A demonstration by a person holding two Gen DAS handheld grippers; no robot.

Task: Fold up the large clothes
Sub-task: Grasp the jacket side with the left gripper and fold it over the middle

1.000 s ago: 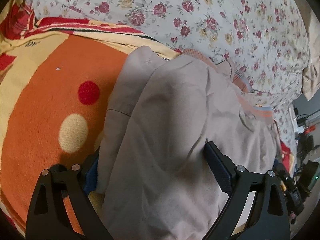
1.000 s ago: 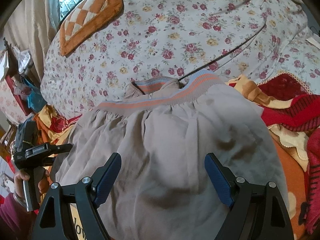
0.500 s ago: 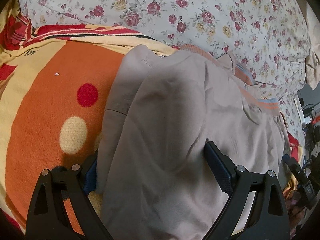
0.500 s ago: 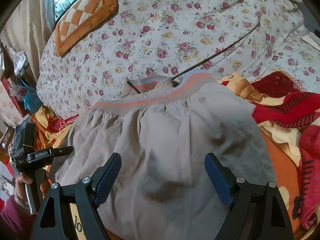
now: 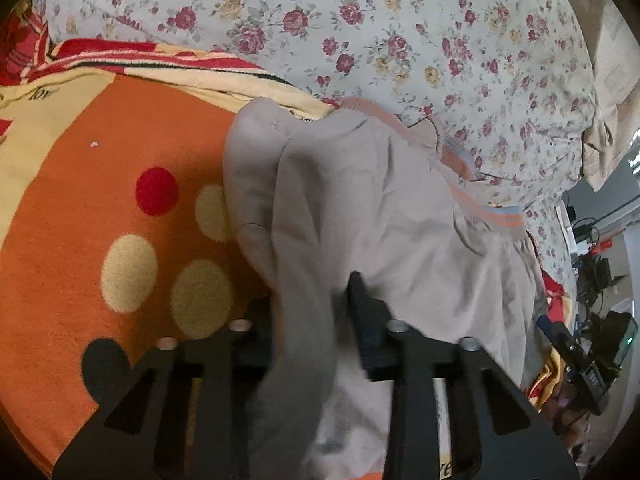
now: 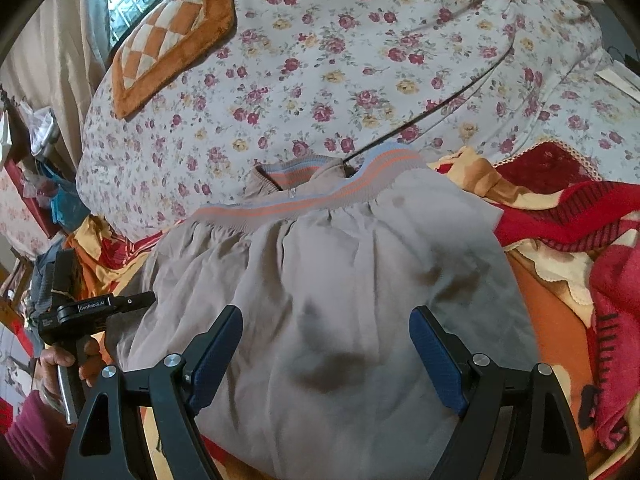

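A beige jacket point(image 5: 384, 208) with an orange-and-blue ribbed hem point(image 6: 320, 196) lies folded on an orange spotted blanket point(image 5: 100, 184). My left gripper point(image 5: 312, 320) is shut on a bunched fold of the jacket's near edge; cloth hangs between its fingers. My right gripper point(image 6: 326, 344) is open, its blue pads point(image 6: 436, 356) spread above the jacket's flat middle point(image 6: 340, 300) without holding it. The left gripper also shows in the right wrist view point(image 6: 96, 308), held in a hand at the jacket's left side.
A floral quilt point(image 6: 360, 60) rises behind the jacket. A checked orange cushion point(image 6: 172, 40) lies at its far left. A red and yellow blanket point(image 6: 580, 220) is heaped at the right. Cluttered items stand off the bed's left edge point(image 6: 36, 152).
My left gripper has closed from open onto the jacket's near edge, bunching the cloth and pulling it off the blanket's spots. The right gripper has stayed open over the jacket.
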